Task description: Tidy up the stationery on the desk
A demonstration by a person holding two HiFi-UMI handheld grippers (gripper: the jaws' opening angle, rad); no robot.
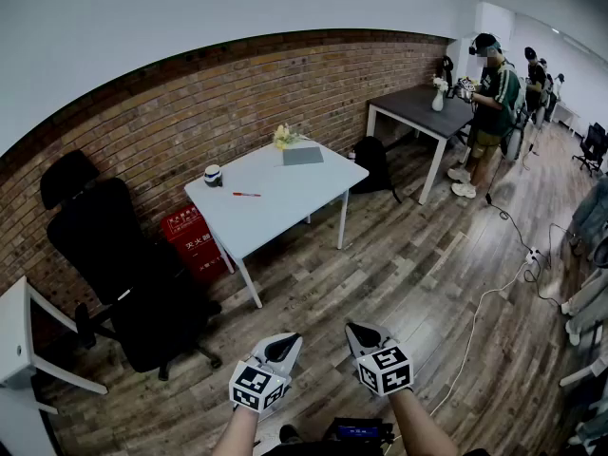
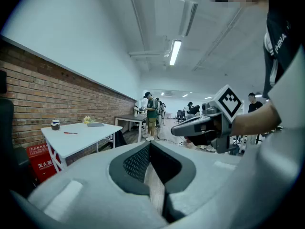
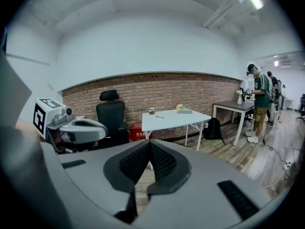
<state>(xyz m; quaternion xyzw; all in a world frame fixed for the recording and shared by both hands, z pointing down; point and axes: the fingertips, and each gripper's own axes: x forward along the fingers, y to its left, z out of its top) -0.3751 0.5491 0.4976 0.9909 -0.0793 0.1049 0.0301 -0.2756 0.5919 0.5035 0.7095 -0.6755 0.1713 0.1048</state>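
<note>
Red pen (image 1: 246,194) on white desk (image 1: 285,198), well beyond left tool (image 1: 285,343), right tool (image 1: 360,333)

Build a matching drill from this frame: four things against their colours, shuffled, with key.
Things:
1. pen
2. office chair
3. desk
4. flat pad

Colours:
a. white
b. grey
c. red
d. black

Pairs: 1-c, 2-d, 3-a, 4-b
</note>
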